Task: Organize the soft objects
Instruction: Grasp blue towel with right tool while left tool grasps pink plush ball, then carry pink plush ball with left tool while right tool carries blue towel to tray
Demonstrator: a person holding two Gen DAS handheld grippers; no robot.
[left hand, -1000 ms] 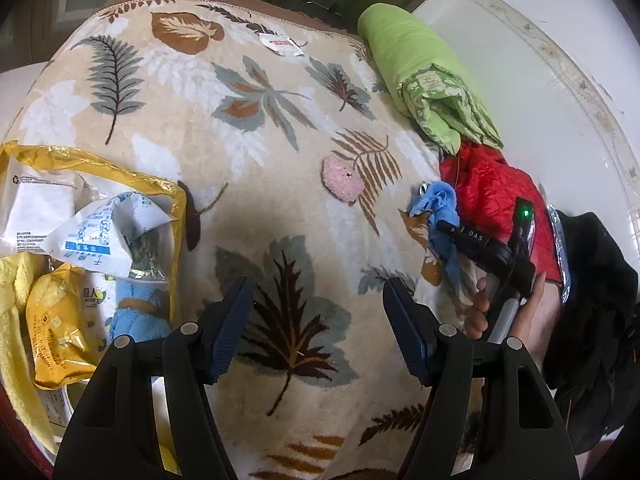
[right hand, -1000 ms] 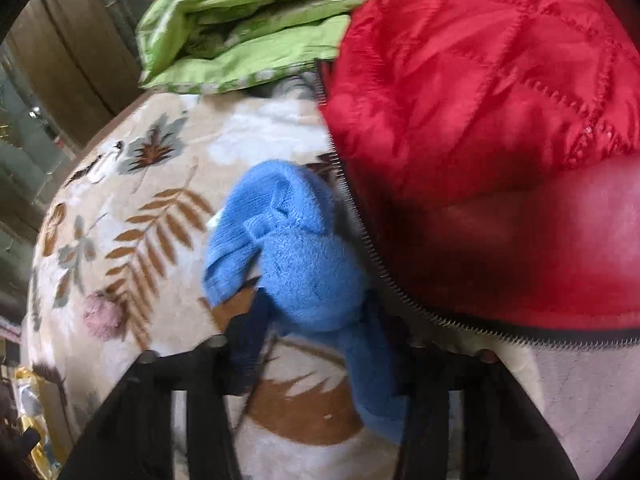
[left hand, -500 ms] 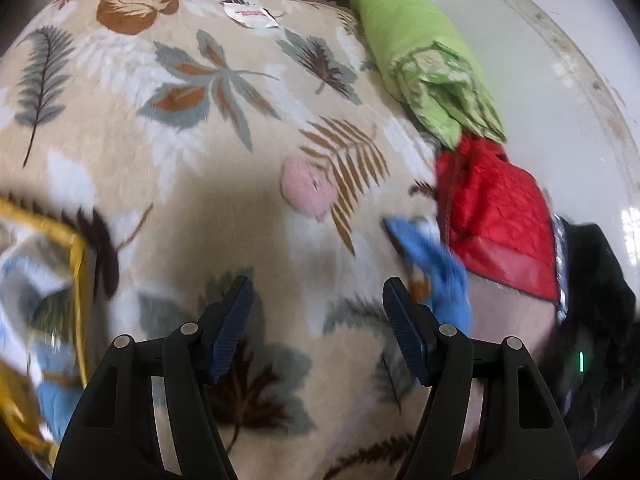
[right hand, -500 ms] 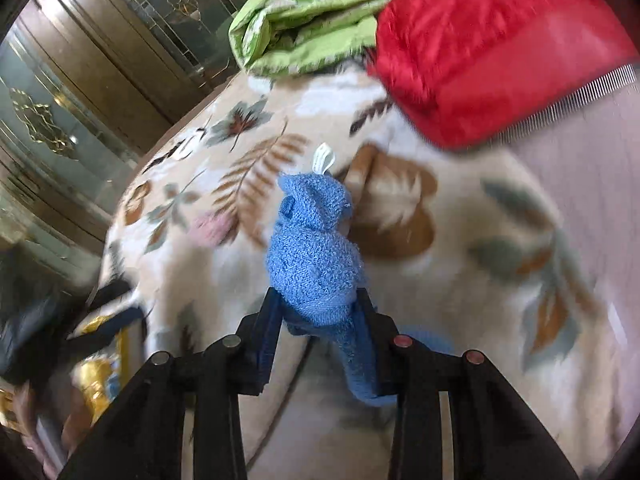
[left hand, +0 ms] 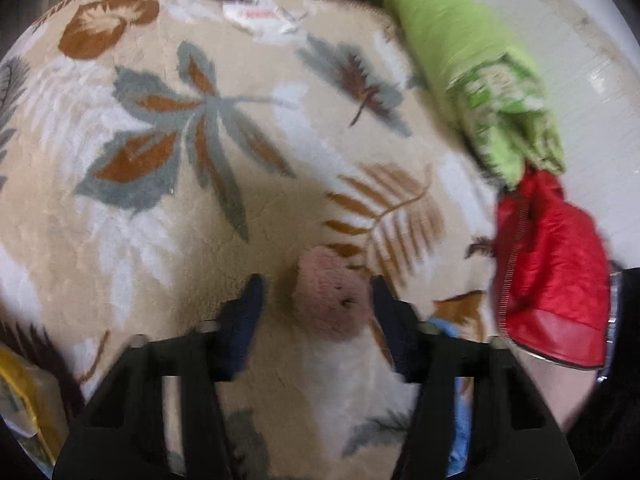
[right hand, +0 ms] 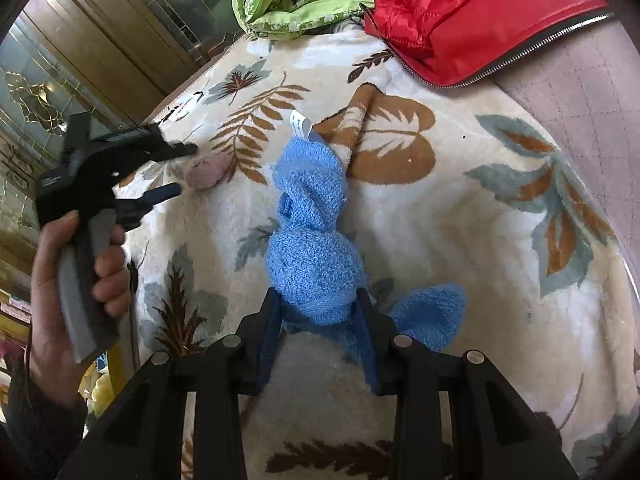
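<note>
A pink fluffy puff (left hand: 332, 292) lies on the leaf-patterned blanket (left hand: 160, 240). My left gripper (left hand: 316, 304) straddles it and its jaws are closing. The right finger is at the puff's edge and a gap shows on the left side. From the right wrist view, the left gripper (right hand: 180, 170) is held in a hand, its tips on either side of the puff (right hand: 206, 172). My right gripper (right hand: 318, 312) is shut on a blue terry towel (right hand: 312, 240), bunched up between the pads with one end trailing right.
A folded green quilt (left hand: 472, 72) and a red quilted jacket (left hand: 552, 264) lie along the blanket's right edge. A yellow plastic bag (left hand: 24, 392) sits at the lower left. A white label (left hand: 256, 16) lies far back. Glass cabinet doors (right hand: 80, 60) stand behind.
My left gripper moved forward over the blanket to the pink puff and its jaws narrowed around it. My right gripper carried the blue towel away from the red jacket.
</note>
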